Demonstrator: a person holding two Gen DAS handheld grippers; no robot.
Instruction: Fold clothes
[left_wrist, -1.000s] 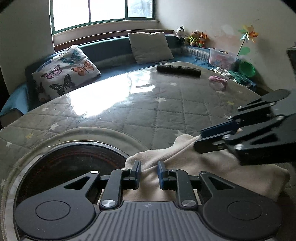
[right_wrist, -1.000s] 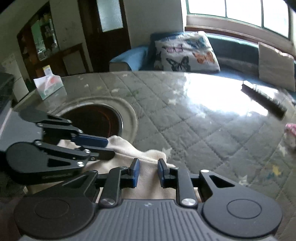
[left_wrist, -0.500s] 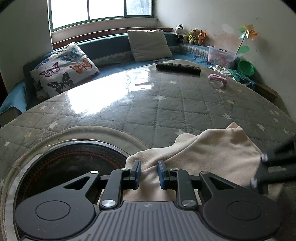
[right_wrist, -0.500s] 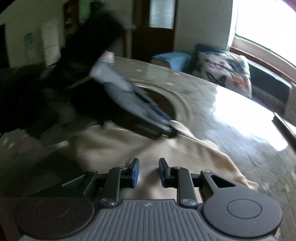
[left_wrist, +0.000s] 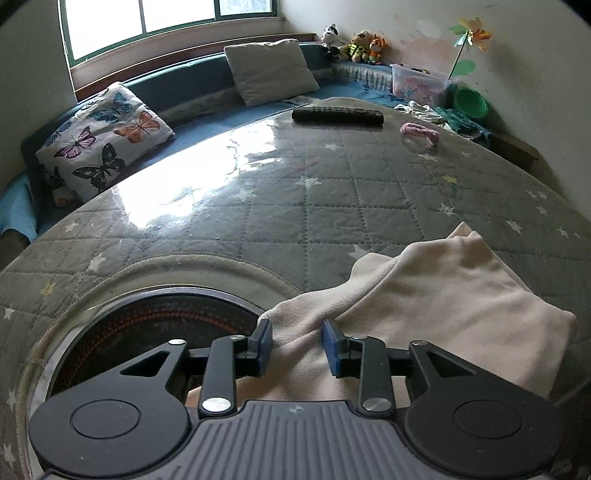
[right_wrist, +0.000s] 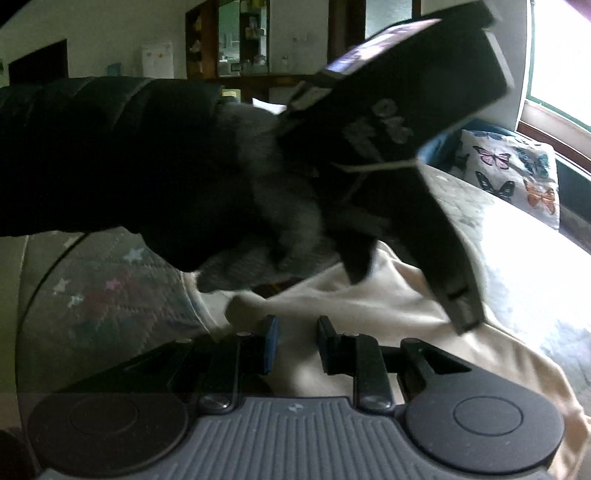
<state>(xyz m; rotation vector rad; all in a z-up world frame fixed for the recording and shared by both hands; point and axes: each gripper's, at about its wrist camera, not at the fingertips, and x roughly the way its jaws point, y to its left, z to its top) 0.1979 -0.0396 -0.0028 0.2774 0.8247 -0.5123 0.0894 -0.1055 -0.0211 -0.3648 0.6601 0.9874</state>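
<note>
Here both grippers, left gripper (left_wrist: 297, 341) and right gripper (right_wrist: 293, 343), seemingly gape over cream garment (left_wrist: 436, 295).

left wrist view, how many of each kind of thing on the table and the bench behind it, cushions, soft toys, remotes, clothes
cushions: 2, butterfly cushion and plain cushion
soft toys: 3, in the corner
remotes: 1, black remote
clothes: 1, cream garment
total: 7

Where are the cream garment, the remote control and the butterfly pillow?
cream garment (left_wrist: 443, 295), left wrist view, middle of the folded cloth
remote control (left_wrist: 338, 115), left wrist view, centre of its body
butterfly pillow (left_wrist: 103, 142), left wrist view, middle of its printed face
</note>
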